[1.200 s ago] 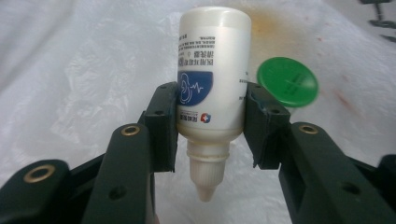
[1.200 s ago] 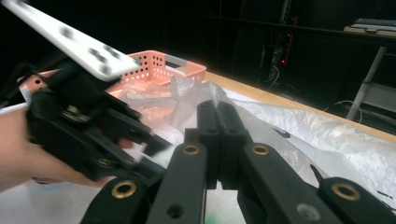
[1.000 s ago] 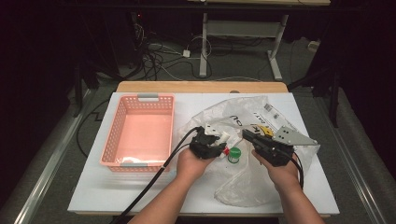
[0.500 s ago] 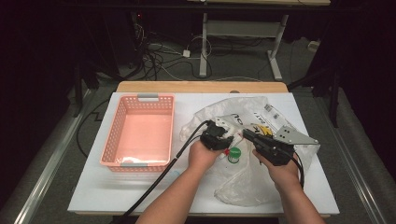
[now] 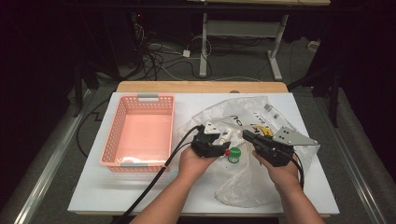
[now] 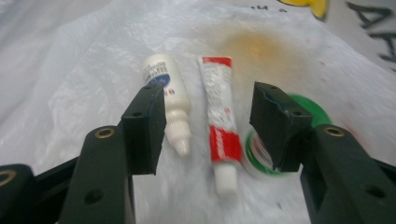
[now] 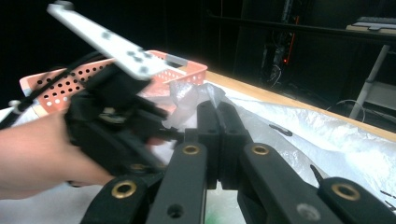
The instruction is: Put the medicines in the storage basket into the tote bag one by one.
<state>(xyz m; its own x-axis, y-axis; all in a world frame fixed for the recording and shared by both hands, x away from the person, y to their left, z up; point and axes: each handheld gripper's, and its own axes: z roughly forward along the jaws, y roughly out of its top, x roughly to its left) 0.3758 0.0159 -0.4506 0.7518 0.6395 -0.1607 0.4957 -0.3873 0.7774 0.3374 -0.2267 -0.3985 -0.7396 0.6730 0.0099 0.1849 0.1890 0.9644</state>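
A clear plastic bag [image 5: 243, 182] lies crumpled on the white table [image 5: 93, 186]. On it lie a white dropper bottle [image 6: 167, 95] and a red-and-white tube [image 6: 220, 121], side by side. A green round lid [image 6: 308, 105] lies just behind the tube and appears again as the green lid [image 5: 234, 154] from above. My left gripper [image 6: 208, 116] hovers over the bottle and tube; its jaws have just been opening and touch neither. My right gripper [image 7: 217, 109] is shut on a raised fold of the bag [image 7: 189, 98], beside the left gripper [image 5: 212, 140].
A pink perforated basket [image 5: 116, 135] stands at the left of the table, with its rim [image 7: 187, 65] behind the other hand [image 7: 37, 149]. Black cables trail from both grippers toward the near edge. A wooden board borders the table's far side.
My left gripper swung right toward the right gripper, then came back a little to the left. The right gripper has held still on the bag.
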